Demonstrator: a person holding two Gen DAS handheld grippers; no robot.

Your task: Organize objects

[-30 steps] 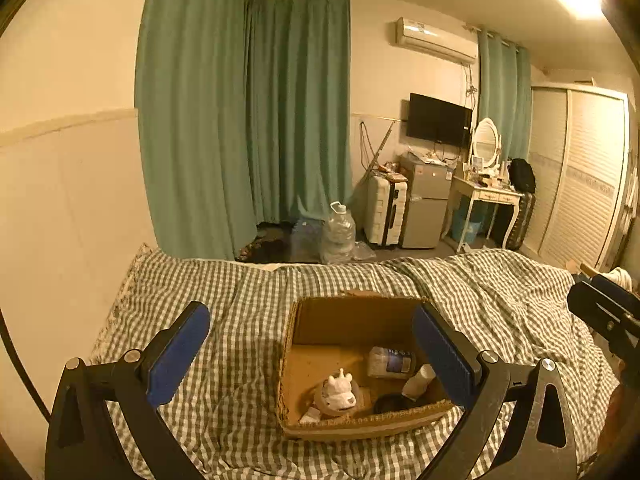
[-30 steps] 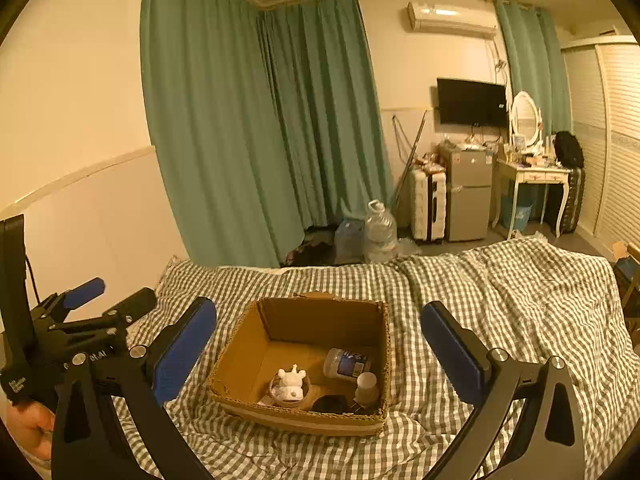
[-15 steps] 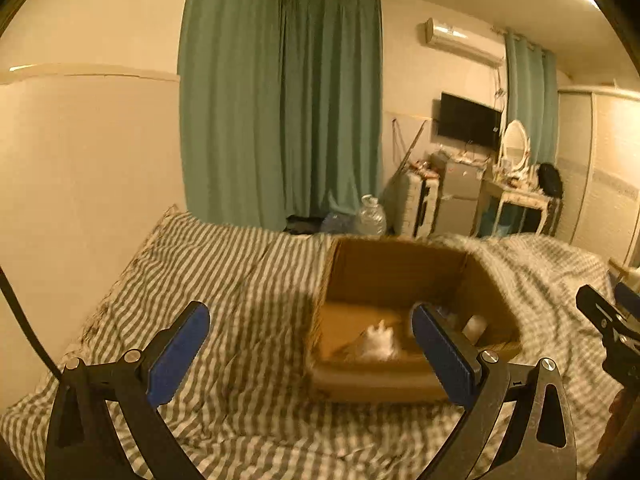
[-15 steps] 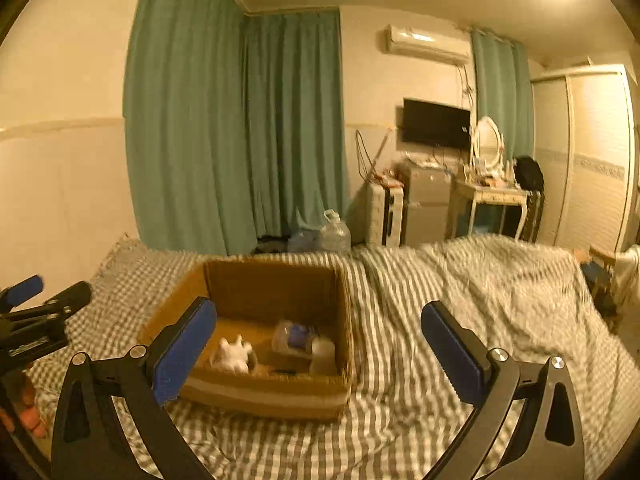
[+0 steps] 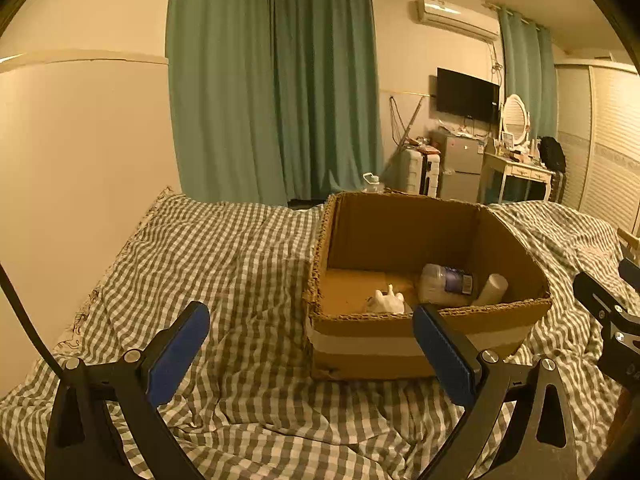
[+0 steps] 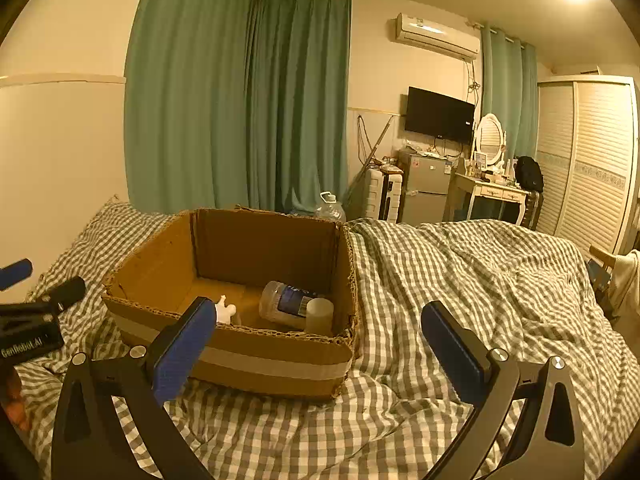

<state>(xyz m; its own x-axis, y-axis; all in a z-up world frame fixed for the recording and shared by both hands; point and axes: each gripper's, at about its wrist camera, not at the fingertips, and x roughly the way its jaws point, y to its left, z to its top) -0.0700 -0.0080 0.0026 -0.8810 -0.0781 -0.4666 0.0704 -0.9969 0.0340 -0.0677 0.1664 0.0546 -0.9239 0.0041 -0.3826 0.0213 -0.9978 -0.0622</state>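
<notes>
Box (image 5: pixel 424 344): sitting open-topped mid-bed, so things can be dropped in from above.
Bottle (image 6: pixel 290 304): lying on its side against the box's right wall, beside a pale tube (image 6: pixel 320 316); already stowed, it seems.
Figurine (image 5: pixel 386 302): resting near the box's front wall.
Left gripper (image 5: pixel 310 354): hovering before the box's front-left corner, spread wide, carrying nothing.
Right gripper (image 6: pixel 316 344): hovering off the front-right corner, also spread and empty, likely flanking the box.
Bed (image 6: pixel 460 280): checked cover lying rumpled; no loose items showing.
</notes>
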